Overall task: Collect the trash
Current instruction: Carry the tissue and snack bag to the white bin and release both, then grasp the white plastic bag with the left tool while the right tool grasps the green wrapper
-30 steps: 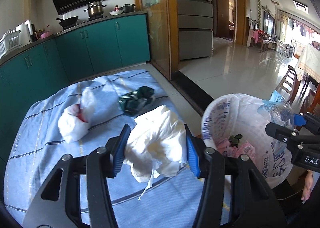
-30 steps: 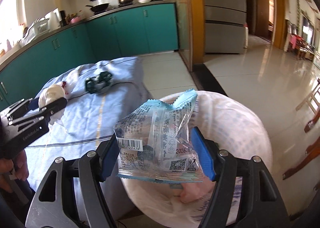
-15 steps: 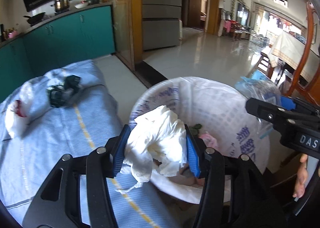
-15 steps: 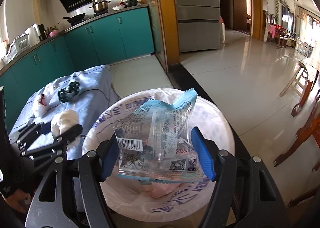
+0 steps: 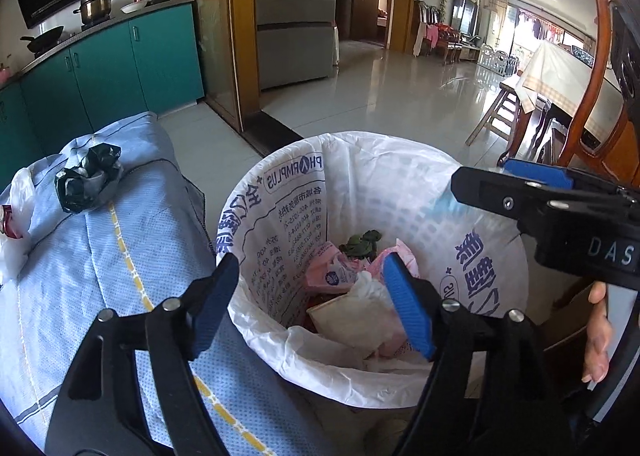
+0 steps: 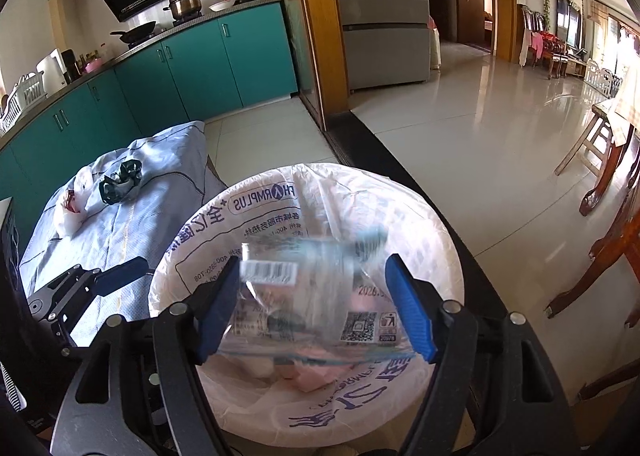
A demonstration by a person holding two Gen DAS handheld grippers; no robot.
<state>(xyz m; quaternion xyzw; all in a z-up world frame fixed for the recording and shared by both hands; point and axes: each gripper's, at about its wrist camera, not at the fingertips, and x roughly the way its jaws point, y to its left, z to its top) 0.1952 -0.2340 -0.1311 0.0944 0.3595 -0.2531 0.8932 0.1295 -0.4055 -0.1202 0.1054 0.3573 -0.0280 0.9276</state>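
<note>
My left gripper (image 5: 311, 262) hangs over the white-lined trash bin (image 5: 280, 184) with its jaws opening and nothing between them. The white tissue wad (image 5: 366, 288) lies in the bin on pink wrappers, just below the fingers. My right gripper (image 6: 313, 262) is over the same bin (image 6: 256, 200), jaws opening. A clear printed snack wrapper (image 6: 320, 296), blurred, is slipping down between its pads. On the blue-clothed table (image 5: 80, 296) lie a dark crumpled wrapper (image 5: 88, 176) and a white tissue with red (image 5: 12, 216). Each gripper shows in the other's view: right (image 5: 500, 180), left (image 6: 108, 276).
The bin stands against the table's right edge on a tiled floor. Teal kitchen cabinets (image 6: 200, 64) run behind the table. A wooden table and chairs (image 6: 612, 176) stand to the right. A hand (image 5: 598, 332) holds the right gripper's handle.
My left gripper swung from the table to over the bin, opened, and the white tissue dropped in. The right jaws widened and the snack wrapper slid lower between them.
</note>
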